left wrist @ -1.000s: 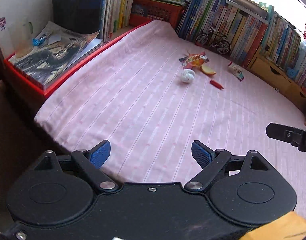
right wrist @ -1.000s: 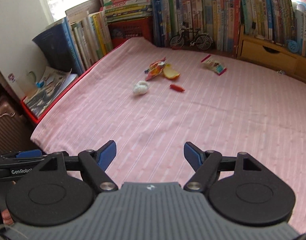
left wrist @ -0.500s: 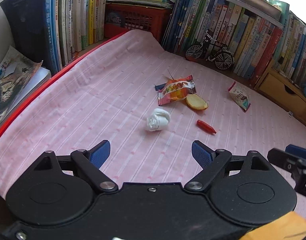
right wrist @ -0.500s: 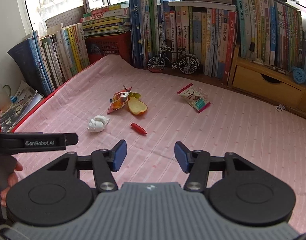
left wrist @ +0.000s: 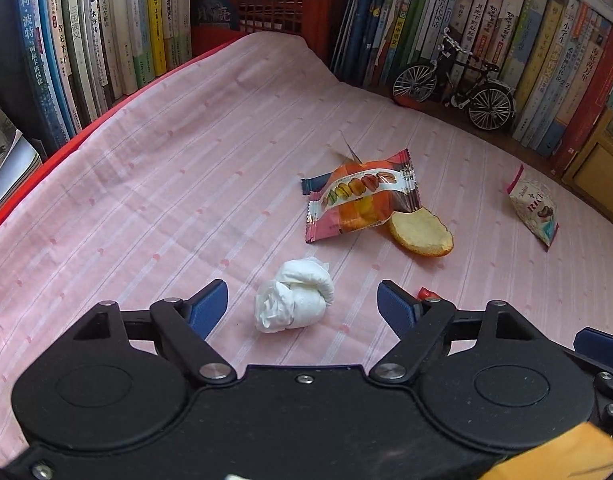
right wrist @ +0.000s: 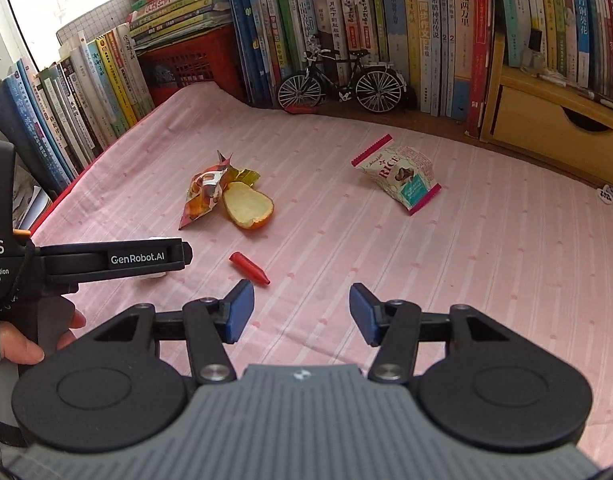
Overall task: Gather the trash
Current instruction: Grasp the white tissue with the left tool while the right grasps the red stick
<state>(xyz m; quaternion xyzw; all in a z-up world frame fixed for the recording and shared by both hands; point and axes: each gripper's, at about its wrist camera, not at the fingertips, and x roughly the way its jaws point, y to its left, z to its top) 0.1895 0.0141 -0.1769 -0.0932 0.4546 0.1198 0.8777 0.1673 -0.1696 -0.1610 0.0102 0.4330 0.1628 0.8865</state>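
Tissue wad [left wrist: 293, 295], crumpled and white, sits right between the left gripper [left wrist: 302, 307] jaws, which are closing with pads still clear of it. Right gripper [right wrist: 297, 312] jaws stand spread over bare pink cloth [right wrist: 486, 248], a red scrap [right wrist: 248, 268] just ahead of its left pad. Beyond lie an orange snack wrapper [left wrist: 360, 200] touching a bread slice [left wrist: 420, 233], then a rice-snack packet [right wrist: 398, 178].

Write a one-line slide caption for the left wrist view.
Left gripper, jaws closing, straddles a crumpled white tissue on the pink striped cloth.
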